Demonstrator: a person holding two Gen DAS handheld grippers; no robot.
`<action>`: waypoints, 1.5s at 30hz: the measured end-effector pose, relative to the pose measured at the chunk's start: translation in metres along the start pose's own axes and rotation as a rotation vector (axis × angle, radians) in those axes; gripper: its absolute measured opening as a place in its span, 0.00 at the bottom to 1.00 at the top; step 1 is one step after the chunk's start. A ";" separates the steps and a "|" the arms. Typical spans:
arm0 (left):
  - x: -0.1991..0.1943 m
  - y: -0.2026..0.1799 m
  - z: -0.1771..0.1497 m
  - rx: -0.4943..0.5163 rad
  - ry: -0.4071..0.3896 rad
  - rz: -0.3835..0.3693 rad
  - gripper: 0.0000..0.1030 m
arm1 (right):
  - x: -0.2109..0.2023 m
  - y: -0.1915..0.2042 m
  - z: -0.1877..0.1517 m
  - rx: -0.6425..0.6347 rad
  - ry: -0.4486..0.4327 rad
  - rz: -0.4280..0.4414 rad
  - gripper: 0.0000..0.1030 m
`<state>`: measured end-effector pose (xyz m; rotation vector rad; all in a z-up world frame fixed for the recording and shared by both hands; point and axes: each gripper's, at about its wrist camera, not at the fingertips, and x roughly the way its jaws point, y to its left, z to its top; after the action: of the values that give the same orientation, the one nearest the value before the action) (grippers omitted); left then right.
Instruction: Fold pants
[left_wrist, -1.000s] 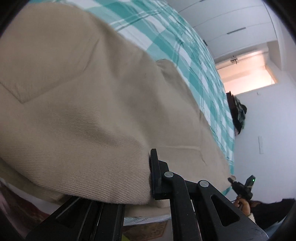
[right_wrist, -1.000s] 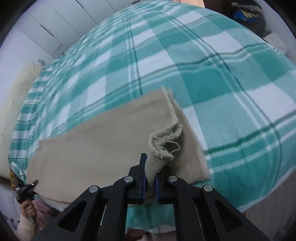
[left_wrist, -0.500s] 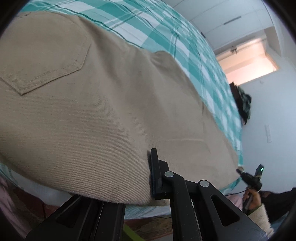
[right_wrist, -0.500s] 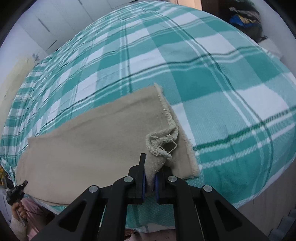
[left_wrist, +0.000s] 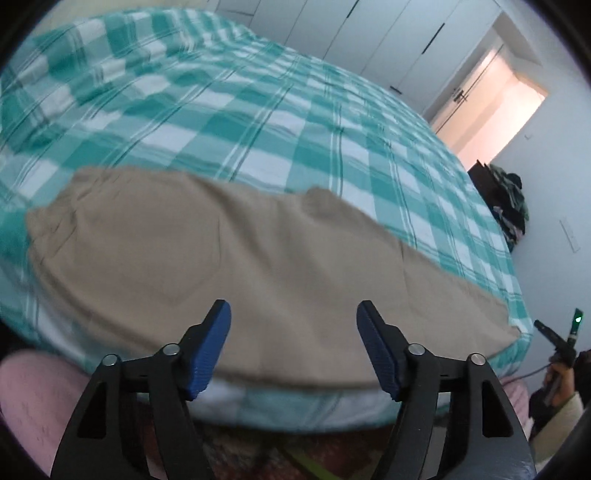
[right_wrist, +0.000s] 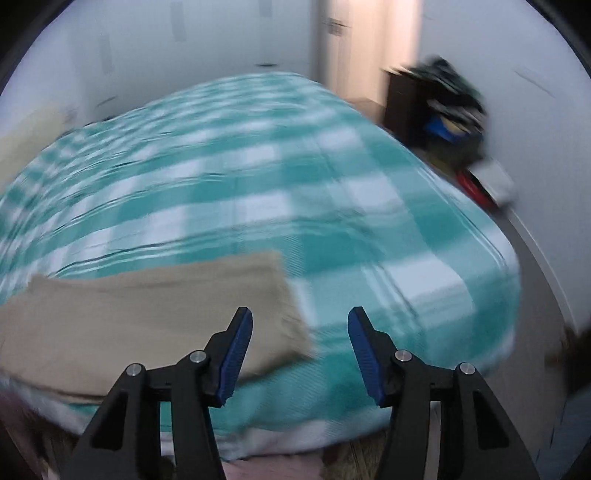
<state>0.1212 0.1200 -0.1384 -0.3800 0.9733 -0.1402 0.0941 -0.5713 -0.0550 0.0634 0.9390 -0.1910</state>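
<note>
The beige pants (left_wrist: 236, 266) lie flat along the near edge of the bed, stretched left to right; the waist end with a pocket seam is at the left. My left gripper (left_wrist: 293, 317) is open and empty, just off the pants' near edge. In the right wrist view the pants' leg end (right_wrist: 155, 314) lies at the lower left. My right gripper (right_wrist: 300, 321) is open and empty, over the bed edge beside the leg hem. This view is blurred by motion.
The bed carries a teal and white plaid blanket (left_wrist: 258, 122) (right_wrist: 258, 192). White closet doors (left_wrist: 369, 33) and a lit doorway (left_wrist: 491, 110) stand beyond it. A dark stand piled with clothes (right_wrist: 443, 107) is at the far right. My right gripper also shows in the left wrist view (left_wrist: 565, 343).
Both grippers have let go of the pants and opened. Both have pulled back from the bed edge, and the pants now lie flat on the blanket.
</note>
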 end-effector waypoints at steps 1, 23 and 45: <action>0.013 -0.004 0.006 0.020 0.007 -0.009 0.72 | 0.003 0.012 0.005 -0.034 0.006 0.037 0.52; 0.048 -0.054 -0.034 0.202 0.125 -0.020 0.64 | 0.109 0.059 -0.025 -0.143 0.362 0.141 0.60; 0.154 -0.294 -0.108 0.825 0.349 -0.163 0.67 | 0.097 0.048 -0.025 -0.079 0.299 0.193 0.60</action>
<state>0.1335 -0.2223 -0.2019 0.3398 1.1339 -0.7467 0.1396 -0.5344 -0.1494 0.1110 1.2307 0.0361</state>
